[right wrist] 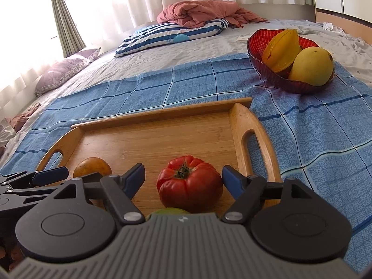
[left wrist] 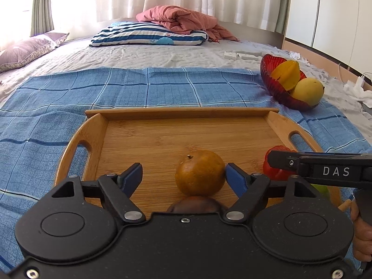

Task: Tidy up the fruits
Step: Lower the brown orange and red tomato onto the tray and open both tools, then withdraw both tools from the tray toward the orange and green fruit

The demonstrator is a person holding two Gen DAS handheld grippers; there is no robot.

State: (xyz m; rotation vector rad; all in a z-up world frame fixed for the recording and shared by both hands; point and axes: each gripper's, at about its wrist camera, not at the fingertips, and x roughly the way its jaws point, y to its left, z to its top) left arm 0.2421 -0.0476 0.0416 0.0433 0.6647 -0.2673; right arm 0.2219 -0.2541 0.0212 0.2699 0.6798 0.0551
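Observation:
A wooden tray [left wrist: 162,134] [right wrist: 162,139] lies on a blue checked cloth. An orange [left wrist: 200,173] [right wrist: 93,167] rests on the tray between the jaws of my left gripper [left wrist: 183,172]. The right pad is at the orange's side and the left pad stands well apart from it, so the gripper is open. A red tomato [right wrist: 189,183] [left wrist: 276,162] sits on the tray between the jaws of my right gripper [right wrist: 183,172], also open, with gaps on both sides. A brownish fruit [left wrist: 193,203] and a green fruit [right wrist: 169,210] peek out just under the gripper bodies.
A red glass bowl [left wrist: 269,79] [right wrist: 255,53] with a starfruit [right wrist: 281,51] and a yellow mango [right wrist: 311,66] stands on the cloth at the far right. Pillows, a pink blanket [left wrist: 179,19] and small white boxes lie further back on the bed. A hand [left wrist: 362,234] shows at the right edge.

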